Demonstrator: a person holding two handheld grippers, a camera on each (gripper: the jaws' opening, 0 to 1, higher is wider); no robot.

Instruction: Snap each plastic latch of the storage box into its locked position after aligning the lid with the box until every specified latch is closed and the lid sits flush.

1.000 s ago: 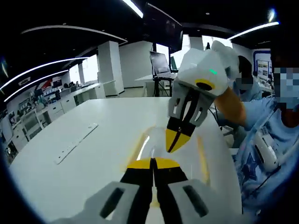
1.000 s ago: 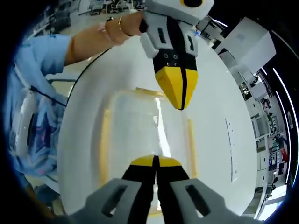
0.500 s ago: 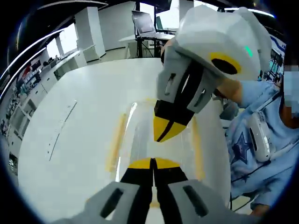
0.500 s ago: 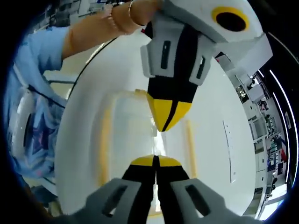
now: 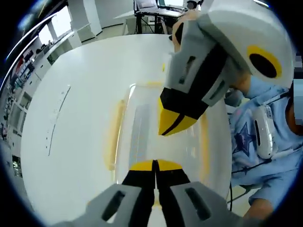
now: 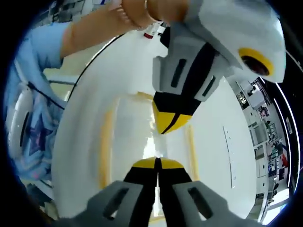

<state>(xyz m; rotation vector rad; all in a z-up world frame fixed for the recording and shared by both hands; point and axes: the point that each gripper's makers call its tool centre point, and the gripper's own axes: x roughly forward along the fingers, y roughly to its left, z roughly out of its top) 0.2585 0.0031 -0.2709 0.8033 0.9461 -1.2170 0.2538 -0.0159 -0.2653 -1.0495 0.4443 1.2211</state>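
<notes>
A clear plastic storage box with its lid [image 5: 142,127] on lies flat on the white table, its yellow latches [image 5: 113,135] running along the long sides. My left gripper [image 5: 155,165] is shut, tips over the near end of the lid. The right gripper [image 5: 170,124] enters from the upper right, shut, its yellow tips pointing down over the lid's middle. In the right gripper view the same box [image 6: 130,137] lies below, a yellow latch [image 6: 104,151] on its left side. My right gripper [image 6: 157,164] is shut, and the left gripper [image 6: 169,124] comes down from above, shut, close to it.
The white table [image 5: 71,71] stretches left with a pale ruler-like strip [image 5: 57,118] lying on it. A person in a light blue top [image 5: 258,151] sits at the right edge. Desks and screens stand far behind.
Both grippers have closed in on each other over the lid, and both cameras now look more steeply down at the box.
</notes>
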